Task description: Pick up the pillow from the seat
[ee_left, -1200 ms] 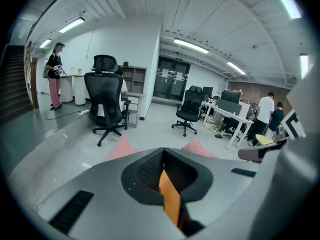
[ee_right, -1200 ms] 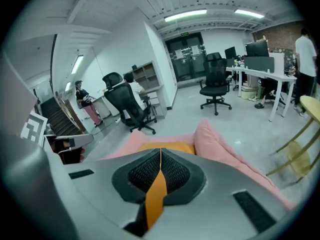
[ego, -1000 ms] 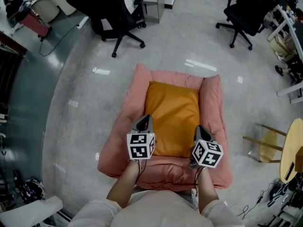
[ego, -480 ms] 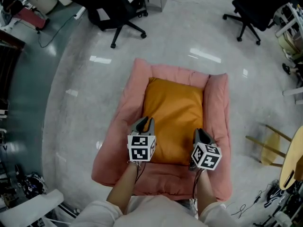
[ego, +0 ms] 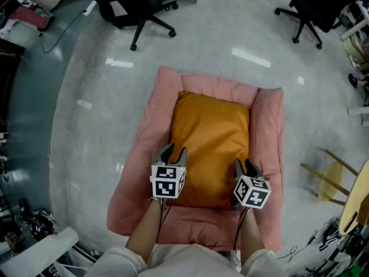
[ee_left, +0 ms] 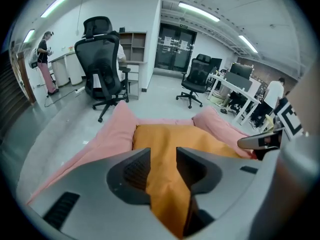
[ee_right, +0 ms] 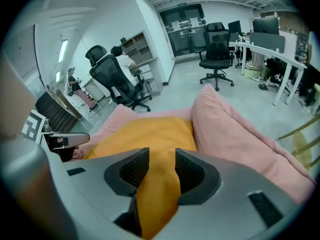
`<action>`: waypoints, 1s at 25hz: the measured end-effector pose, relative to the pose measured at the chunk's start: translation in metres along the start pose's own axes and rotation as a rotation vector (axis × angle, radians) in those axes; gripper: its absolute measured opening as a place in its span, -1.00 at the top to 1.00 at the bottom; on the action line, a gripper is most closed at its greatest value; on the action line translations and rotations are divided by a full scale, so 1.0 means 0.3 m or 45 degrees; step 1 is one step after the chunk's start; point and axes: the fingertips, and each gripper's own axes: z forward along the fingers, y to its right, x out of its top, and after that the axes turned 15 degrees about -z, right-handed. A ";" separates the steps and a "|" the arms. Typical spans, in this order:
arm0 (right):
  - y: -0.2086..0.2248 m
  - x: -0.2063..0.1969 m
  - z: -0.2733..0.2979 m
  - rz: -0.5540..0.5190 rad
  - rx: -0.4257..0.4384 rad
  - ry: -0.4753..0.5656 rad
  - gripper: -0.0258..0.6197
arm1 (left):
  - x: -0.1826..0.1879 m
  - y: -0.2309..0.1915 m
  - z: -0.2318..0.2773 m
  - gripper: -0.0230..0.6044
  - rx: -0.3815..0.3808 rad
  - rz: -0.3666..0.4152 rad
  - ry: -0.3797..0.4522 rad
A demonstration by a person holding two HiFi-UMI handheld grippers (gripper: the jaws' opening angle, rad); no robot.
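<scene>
Head view: left claw (ego: pixel 173 150) and right claw (ego: pixel 245 165), jaws just opening, straddle opposite edges of the pillow (ego: pixel 211 134), ungripped.

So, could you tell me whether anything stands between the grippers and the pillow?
Nothing visible does. The left gripper and right gripper have just been opening their jaws, and the near edge of the orange pillow shows directly between them on the pink seat.

The plump, rectangular orange pillow (ego: pixel 210 143) lies flat in the middle of the pink seat (ego: pixel 145 157), between its raised side bolsters, its far edge against the back.
</scene>
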 end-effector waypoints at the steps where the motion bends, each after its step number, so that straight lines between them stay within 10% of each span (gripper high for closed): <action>1: 0.005 -0.001 0.012 0.002 0.004 -0.006 0.46 | -0.003 -0.006 0.010 0.39 0.003 0.006 -0.018; 25: -0.023 -0.215 0.273 0.008 0.170 -0.391 0.11 | -0.261 -0.147 0.239 0.23 0.078 -0.028 -0.497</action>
